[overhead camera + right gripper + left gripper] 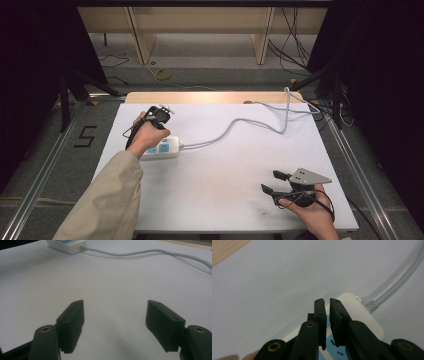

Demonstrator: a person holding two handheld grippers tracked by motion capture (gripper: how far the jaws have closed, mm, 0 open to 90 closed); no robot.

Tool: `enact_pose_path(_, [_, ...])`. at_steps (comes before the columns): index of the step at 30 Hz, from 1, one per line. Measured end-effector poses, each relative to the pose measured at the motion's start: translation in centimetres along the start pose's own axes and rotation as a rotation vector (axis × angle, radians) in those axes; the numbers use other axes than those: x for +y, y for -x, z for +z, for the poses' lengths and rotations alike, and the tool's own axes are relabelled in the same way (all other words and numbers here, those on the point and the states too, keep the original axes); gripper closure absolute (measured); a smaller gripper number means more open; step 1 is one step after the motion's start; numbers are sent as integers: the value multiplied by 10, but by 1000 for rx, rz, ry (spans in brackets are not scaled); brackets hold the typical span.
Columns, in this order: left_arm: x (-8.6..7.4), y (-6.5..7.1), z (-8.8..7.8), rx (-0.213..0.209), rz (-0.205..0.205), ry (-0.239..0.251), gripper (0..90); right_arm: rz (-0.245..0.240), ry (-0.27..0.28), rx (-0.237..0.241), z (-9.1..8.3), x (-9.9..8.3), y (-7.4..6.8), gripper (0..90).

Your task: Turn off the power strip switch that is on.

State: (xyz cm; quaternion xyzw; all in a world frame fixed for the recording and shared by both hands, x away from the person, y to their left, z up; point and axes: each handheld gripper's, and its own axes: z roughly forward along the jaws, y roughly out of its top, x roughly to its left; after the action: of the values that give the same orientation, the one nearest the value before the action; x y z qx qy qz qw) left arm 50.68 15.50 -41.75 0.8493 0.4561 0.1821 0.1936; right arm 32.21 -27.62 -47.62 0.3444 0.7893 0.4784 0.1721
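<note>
High view: left gripper (159, 116), jaws nearly closed and empty, is held over a white power strip (167, 148); right gripper (281, 182) is held open, well apart. A socket must likely be reached next.

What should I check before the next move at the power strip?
1. Power strip flat on the table: ok.
2. Left tongs over the strip, jaws a narrow gap apart with nothing between: ok.
3. Whether the left tongs touch the strip: cannot tell.
4. Right tongs open with nothing in them, away from the strip: ok.
5. Cord slack, trailing off the far edge: ok.
</note>
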Motion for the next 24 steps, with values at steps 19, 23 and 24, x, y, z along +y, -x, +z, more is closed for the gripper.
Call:
enact_pose_path(19, [-20, 6, -41, -141, -60, 227, 547, 1, 0, -3, 0, 0, 0, 323])
enact_pose_path(23, [-23, 12, -45, -140, -48, 244, 492, 1, -1, -3, 0, 0, 0, 323])
enact_pose_path(24, [-24, 14, -45, -140, -57, 250, 469, 1, 0, -3, 0, 0, 0, 323])
